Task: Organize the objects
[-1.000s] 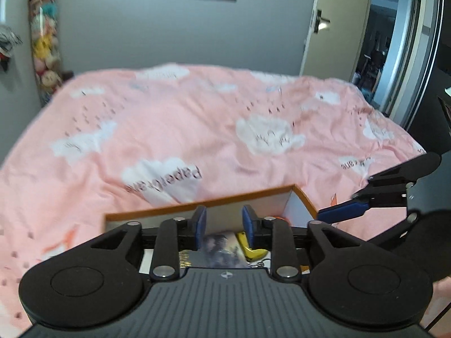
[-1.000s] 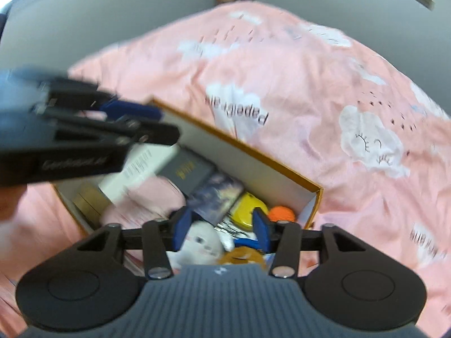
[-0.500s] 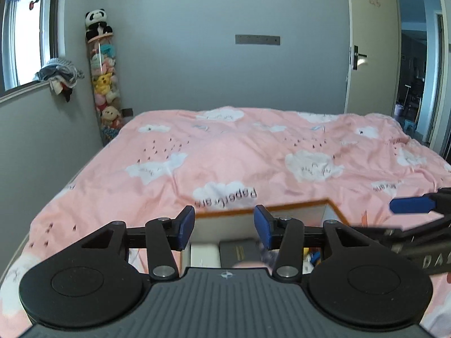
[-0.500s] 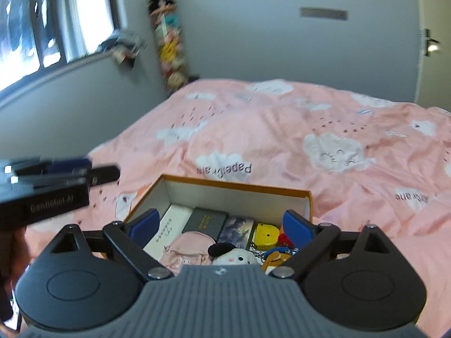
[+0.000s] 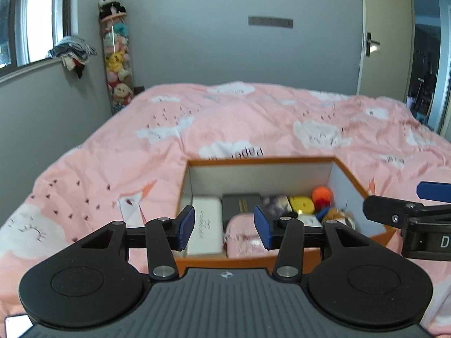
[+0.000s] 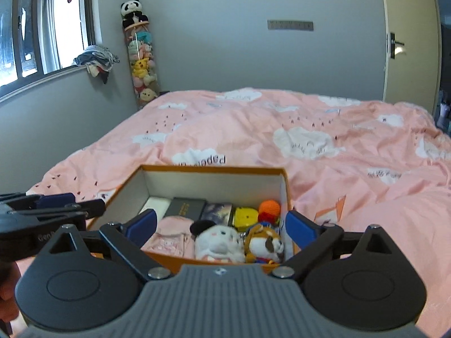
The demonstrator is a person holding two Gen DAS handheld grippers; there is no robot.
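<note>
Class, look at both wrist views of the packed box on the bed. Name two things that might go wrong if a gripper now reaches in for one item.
1. The white plush and fox plush lie pressed together, so the open right gripper may catch both.
2. The orange box sits on the soft pink duvet; pushing down could tip or shift it.

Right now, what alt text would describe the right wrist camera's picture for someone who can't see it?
An open right gripper hovers over an orange box on a pink bed. Inside lie plush toys, a yellow case and an orange ball.
</note>
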